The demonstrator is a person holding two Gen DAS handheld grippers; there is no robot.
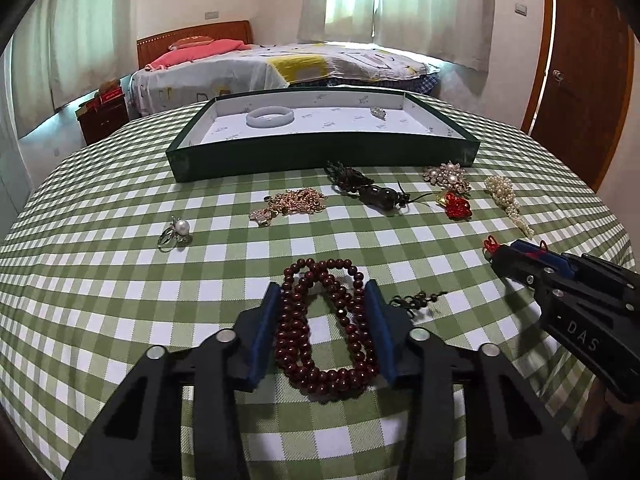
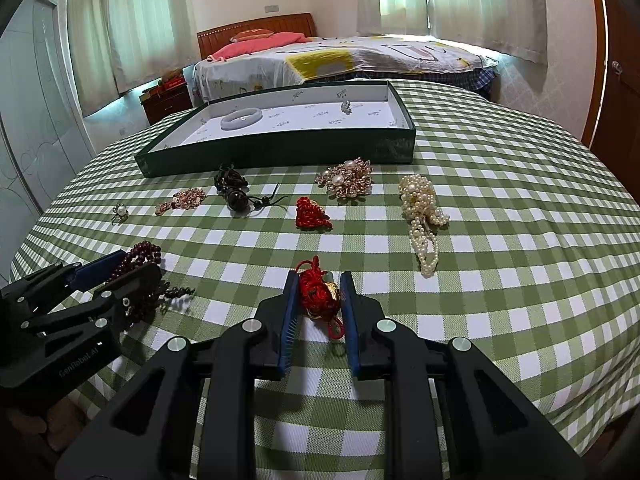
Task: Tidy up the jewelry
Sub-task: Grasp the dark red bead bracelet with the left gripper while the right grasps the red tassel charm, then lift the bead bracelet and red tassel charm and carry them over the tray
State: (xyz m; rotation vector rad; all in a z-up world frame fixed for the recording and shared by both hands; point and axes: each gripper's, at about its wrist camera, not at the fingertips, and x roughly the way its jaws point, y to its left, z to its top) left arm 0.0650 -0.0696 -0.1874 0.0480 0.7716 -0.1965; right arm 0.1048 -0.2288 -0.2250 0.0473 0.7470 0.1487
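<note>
A string of dark red beads [image 1: 320, 320] lies bunched on the green checked tablecloth, and my left gripper [image 1: 322, 292] is shut on it, a blue pad pressing each side. Its dark tassel [image 1: 416, 300] trails out to the right. My right gripper [image 2: 319, 280] is shut on a red knotted charm with a gold piece [image 2: 322, 294], low over the cloth. From the left wrist view it enters at the right edge [image 1: 496, 248]. At the far side stands the dark green tray [image 1: 320, 156], which holds a pale bangle [image 1: 269, 117] and a small brooch [image 1: 378, 112].
Loose pieces lie between grippers and tray: a pearl ring [image 1: 176, 230], a gold chain [image 1: 292, 202], a dark bead pendant [image 1: 368, 190], a pearl brooch [image 1: 446, 176], another red knot [image 1: 458, 206] and a pearl strand [image 1: 506, 200]. A bed stands beyond the table.
</note>
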